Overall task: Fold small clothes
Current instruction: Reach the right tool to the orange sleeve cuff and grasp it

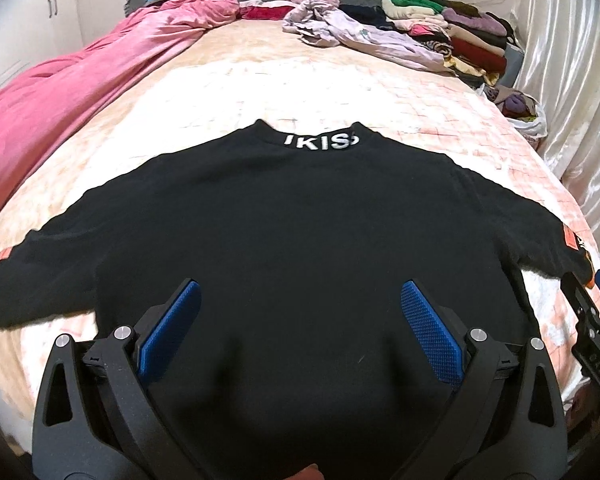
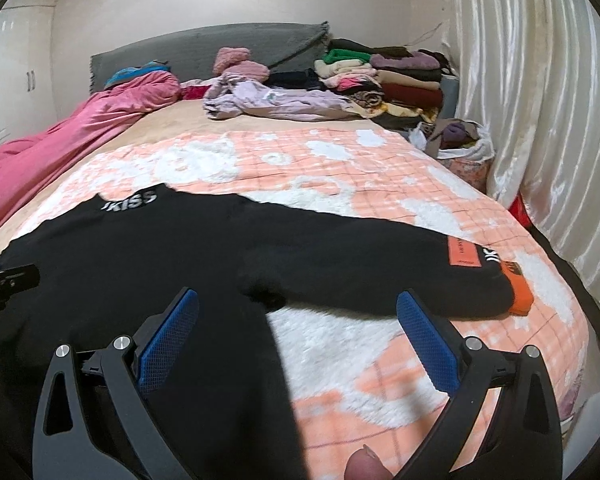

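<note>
A black long-sleeved top [image 1: 300, 216] with white letters on its collar [image 1: 320, 141] lies spread flat on the bed, sleeves out to both sides. My left gripper [image 1: 300, 300] hovers open over its lower body, nothing between its blue pads [image 1: 172, 328]. My right gripper [image 2: 298, 312] is open above the top's [image 2: 140, 256] right side seam and armpit. The right sleeve runs to an orange cuff [image 2: 520, 292] with an orange patch [image 2: 462, 256]. The right gripper's tip [image 1: 596, 312] shows at the right edge of the left wrist view.
The bed carries a peach and white checked blanket [image 2: 380, 184]. A pink quilt [image 1: 80, 92] lies along the left. A crumpled lilac garment [image 1: 340, 32] and a stack of folded clothes [image 1: 460, 28] sit near the grey headboard [image 2: 220, 48]. A shiny curtain [image 2: 540, 100] hangs right.
</note>
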`<state>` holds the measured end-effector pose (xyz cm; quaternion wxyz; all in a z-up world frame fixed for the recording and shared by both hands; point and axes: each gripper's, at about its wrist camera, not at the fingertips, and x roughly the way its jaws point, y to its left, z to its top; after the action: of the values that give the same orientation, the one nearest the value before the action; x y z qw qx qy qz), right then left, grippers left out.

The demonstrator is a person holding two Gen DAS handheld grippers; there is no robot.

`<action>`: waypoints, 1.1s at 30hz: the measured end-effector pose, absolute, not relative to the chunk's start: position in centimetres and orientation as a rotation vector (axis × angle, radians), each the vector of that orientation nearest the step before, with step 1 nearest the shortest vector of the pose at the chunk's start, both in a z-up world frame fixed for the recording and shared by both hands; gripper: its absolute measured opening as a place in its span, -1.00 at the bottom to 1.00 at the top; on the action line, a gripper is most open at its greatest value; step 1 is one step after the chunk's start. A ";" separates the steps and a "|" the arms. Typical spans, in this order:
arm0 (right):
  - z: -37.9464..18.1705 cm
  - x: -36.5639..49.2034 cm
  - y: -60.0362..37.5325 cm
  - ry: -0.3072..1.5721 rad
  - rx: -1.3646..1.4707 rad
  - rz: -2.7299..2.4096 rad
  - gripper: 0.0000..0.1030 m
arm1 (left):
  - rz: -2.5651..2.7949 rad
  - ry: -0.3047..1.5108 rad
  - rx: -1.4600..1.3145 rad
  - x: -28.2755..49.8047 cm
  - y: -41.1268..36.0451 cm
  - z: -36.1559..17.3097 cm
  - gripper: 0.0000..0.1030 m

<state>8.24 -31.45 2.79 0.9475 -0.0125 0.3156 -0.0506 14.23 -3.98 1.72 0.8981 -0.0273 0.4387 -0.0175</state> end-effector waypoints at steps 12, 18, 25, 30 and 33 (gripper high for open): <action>2.8 11.0 -38.8 0.661 0.012 -0.256 0.92 | -0.091 0.938 -0.061 18.3 -6.4 0.7 0.82; 2.9 11.6 -44.1 0.669 0.056 -0.373 0.92 | -0.144 0.938 -0.075 19.9 -7.7 0.3 0.82; 2.0 12.0 -49.5 0.717 0.112 -0.450 0.92 | -0.142 0.932 -0.056 22.2 -9.0 -0.4 0.82; 0.8 12.4 -53.3 0.781 0.189 -0.487 0.91 | -0.123 0.928 -0.050 23.9 -9.4 -1.0 0.82; 0.1 12.6 -55.0 0.824 0.239 -0.490 0.91 | -0.109 0.918 -0.023 24.4 -9.7 -1.3 0.82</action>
<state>12.60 -55.00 0.08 0.8804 0.1149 0.3954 -0.2353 24.44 -9.68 -1.30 0.8949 -0.0112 0.4430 -0.0527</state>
